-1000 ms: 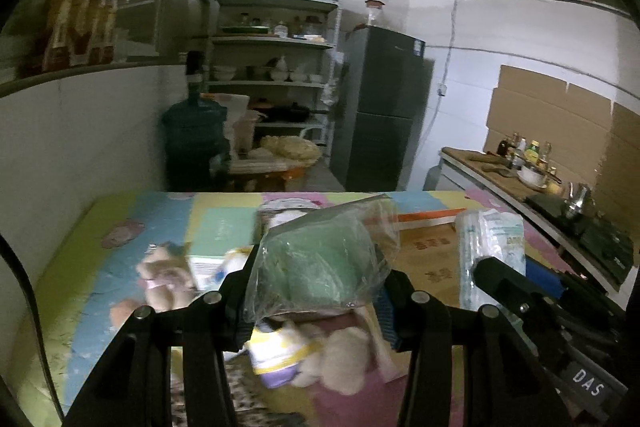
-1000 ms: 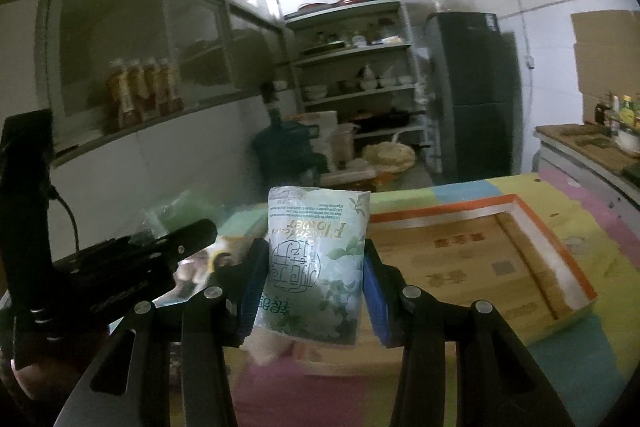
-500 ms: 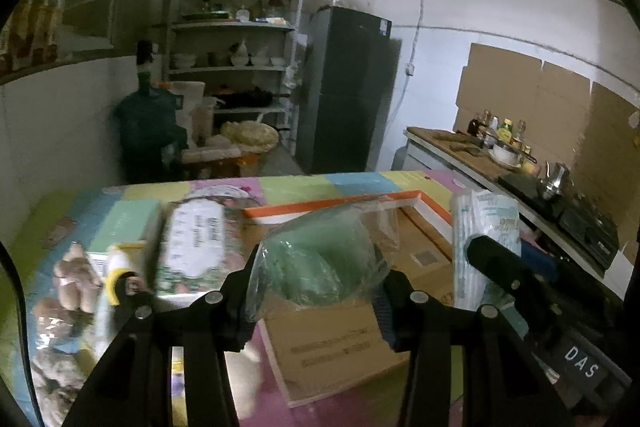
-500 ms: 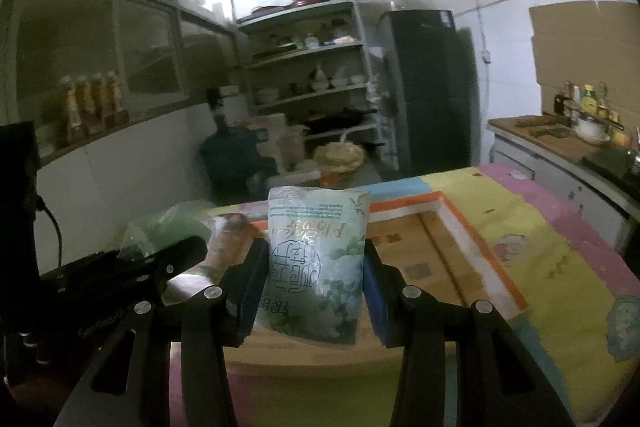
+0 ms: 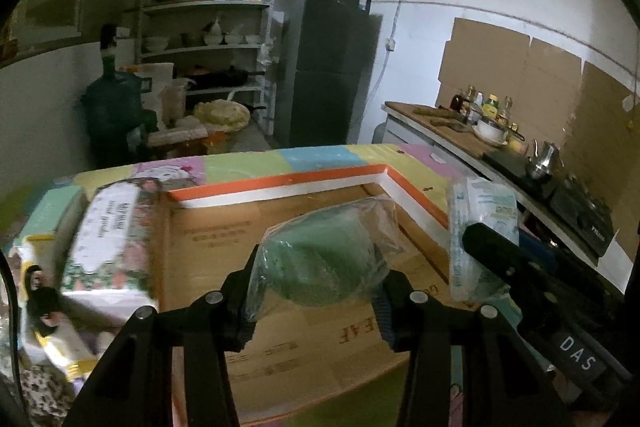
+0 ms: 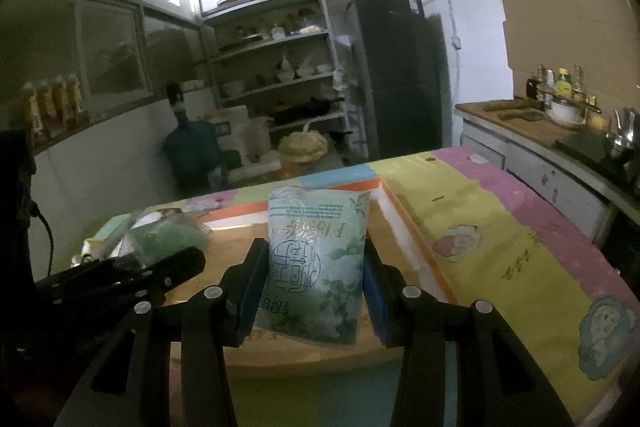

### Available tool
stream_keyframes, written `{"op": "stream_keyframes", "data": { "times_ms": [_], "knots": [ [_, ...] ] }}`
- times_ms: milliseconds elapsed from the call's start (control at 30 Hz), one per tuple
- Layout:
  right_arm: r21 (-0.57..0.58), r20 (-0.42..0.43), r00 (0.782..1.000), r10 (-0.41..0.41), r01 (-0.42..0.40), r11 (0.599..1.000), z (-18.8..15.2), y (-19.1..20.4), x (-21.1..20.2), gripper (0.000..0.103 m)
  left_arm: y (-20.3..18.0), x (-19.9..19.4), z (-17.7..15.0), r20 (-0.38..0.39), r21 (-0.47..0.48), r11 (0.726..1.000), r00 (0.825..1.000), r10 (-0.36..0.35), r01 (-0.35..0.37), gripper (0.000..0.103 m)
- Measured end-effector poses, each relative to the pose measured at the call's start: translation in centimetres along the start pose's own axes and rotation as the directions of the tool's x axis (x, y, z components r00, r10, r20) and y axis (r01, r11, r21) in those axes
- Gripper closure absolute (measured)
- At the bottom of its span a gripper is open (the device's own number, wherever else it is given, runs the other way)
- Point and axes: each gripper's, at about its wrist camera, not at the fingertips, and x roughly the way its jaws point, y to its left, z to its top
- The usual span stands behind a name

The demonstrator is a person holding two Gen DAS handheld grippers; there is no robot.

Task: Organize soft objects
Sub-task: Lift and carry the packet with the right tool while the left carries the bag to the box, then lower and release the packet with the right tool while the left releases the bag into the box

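Green cloth in a clear bag [image 5: 326, 269]. Pale tissue pack [image 6: 316, 267] with green leaf print. Brown cardboard box [image 5: 280, 227], orange-and-white rim. Pastel patchwork mat [image 6: 500, 227] with cartoons. Black fingers [image 5: 236, 307]. Floral white-labelled pack [image 5: 110, 243].

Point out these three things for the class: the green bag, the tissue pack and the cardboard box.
green bag [image 5: 320, 267], left wrist view, middle of the clear wrap over the green filling.
tissue pack [image 6: 316, 259], right wrist view, printed front face.
cardboard box [image 5: 216, 227], left wrist view, bare floor inside.
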Motion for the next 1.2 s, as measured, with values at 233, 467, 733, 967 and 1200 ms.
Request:
{"op": "stream_keyframes", "data": {
  "times_ms": [233,467,733,967,1200],
  "knots": [
    [0.007,-0.022,0.999,-0.028,0.028,1.000,0.3,-2.4,1.4,0.057,-1.4,2.4,-0.2,-0.037,0.005,1.000,0.999,-0.019,0.020,0.056],
    [0.003,-0.092,0.995,-0.024,0.025,1.000,0.2,-3.3,3.7,0.057,-2.1,4.5,-0.8,-0.091,0.008,1.000,0.996,-0.024,0.025,0.056],
    [-0.001,-0.179,0.984,-0.015,0.015,1.000,-0.5,-3.8,5.4,0.057,-2.8,6.2,-1.6,-0.157,0.022,0.999,0.987,-0.024,0.027,0.056],
    [0.003,-0.208,0.978,-0.012,0.013,1.000,-0.9,-4.1,6.2,0.055,-2.4,7.2,-2.1,-0.213,0.001,0.999,0.976,-0.048,0.049,0.054],
    [0.029,-0.210,0.978,0.006,0.000,1.000,-1.0,-4.5,6.2,0.050,-2.2,6.8,-2.3,-0.208,-0.011,0.999,0.977,-0.054,0.053,0.040]
  ]
}}
